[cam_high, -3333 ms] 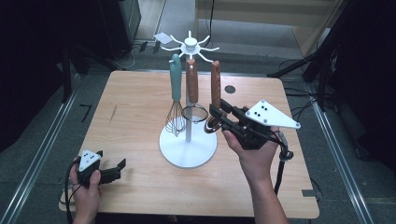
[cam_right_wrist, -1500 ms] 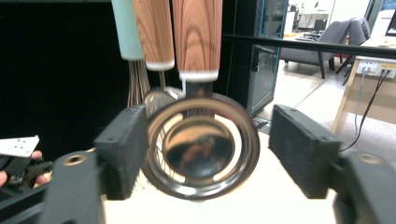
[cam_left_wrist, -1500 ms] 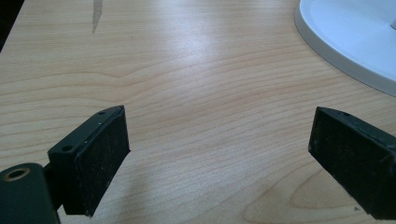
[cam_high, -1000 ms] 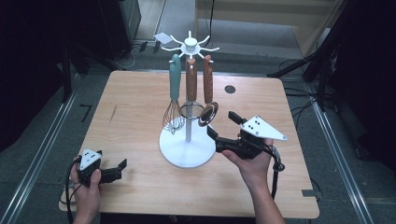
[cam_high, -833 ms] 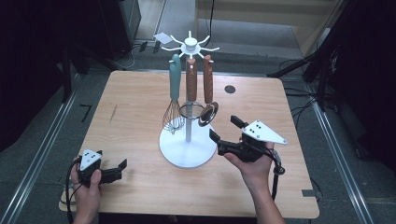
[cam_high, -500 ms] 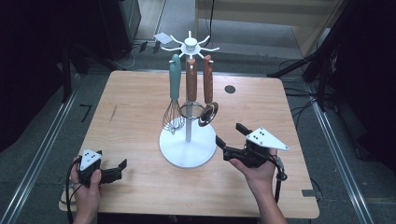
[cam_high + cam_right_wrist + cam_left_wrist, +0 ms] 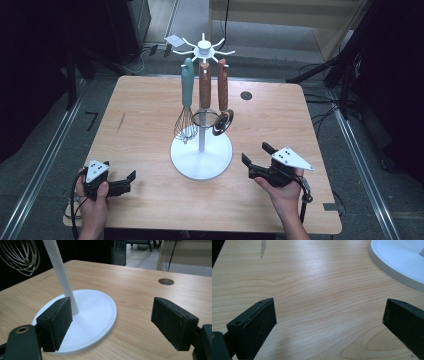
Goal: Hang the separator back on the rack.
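Note:
A white utensil stand [image 7: 201, 156] with a round base rises at the table's middle. From its top hooks hang a teal-handled whisk [image 7: 186, 107], a wooden-handled utensil with a ring end [image 7: 204, 97] and a wooden-handled utensil with a round metal head [image 7: 222, 107]. My right gripper [image 7: 254, 154] is open and empty, low over the table just right of the base [image 7: 82, 315]; the whisk wires [image 7: 18, 255] hang at upper left of its view. My left gripper [image 7: 132, 180] rests open and empty at the near left corner, with the base's rim [image 7: 397, 262] at the upper right.
The wooden table [image 7: 140, 120] has a round cable hole [image 7: 246, 95] at the back right and a dark streak [image 7: 121, 121] on its left side. Dark floor, rails and cables surround the table.
My right gripper let go of the round-headed wooden utensil, now hanging on the stand, and drew back down and right toward the near edge. The left gripper stayed still.

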`<action>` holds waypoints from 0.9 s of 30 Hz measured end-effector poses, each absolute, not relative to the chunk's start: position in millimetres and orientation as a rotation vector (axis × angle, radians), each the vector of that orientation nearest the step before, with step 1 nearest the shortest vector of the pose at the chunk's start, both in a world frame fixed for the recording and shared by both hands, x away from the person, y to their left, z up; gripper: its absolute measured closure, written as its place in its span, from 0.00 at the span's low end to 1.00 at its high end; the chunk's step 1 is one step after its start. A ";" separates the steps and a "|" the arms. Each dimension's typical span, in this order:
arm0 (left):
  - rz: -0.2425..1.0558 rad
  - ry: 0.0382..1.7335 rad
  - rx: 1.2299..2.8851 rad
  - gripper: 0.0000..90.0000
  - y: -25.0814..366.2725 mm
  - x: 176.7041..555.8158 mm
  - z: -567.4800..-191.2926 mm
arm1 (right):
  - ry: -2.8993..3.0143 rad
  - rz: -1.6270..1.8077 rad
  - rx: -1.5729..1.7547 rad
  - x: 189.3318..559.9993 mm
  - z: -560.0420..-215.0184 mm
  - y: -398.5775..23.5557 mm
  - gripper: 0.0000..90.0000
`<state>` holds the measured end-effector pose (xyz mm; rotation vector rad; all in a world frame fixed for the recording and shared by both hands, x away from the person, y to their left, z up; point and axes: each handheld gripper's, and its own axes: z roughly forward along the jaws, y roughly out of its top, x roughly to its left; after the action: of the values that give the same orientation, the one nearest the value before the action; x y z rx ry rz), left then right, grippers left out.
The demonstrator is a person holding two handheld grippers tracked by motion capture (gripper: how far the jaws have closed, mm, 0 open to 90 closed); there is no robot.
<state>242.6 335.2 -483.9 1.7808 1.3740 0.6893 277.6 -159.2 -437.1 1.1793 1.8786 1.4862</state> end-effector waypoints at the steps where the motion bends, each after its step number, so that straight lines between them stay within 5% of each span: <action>1: 0.689 1.373 1.780 0.00 335.2 242.6 -484.0 | 1.877 1.482 1.186 276.9 -438.9 -161.2 0.20; 27: 0.681 1.365 1.782 0.00 337.3 241.6 -483.8 | 1.838 1.306 1.323 270.3 -487.8 -217.9 0.20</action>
<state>241.6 337.3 -483.8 1.7818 1.3649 0.6814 270.3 -217.9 -487.8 1.3231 1.8378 1.3058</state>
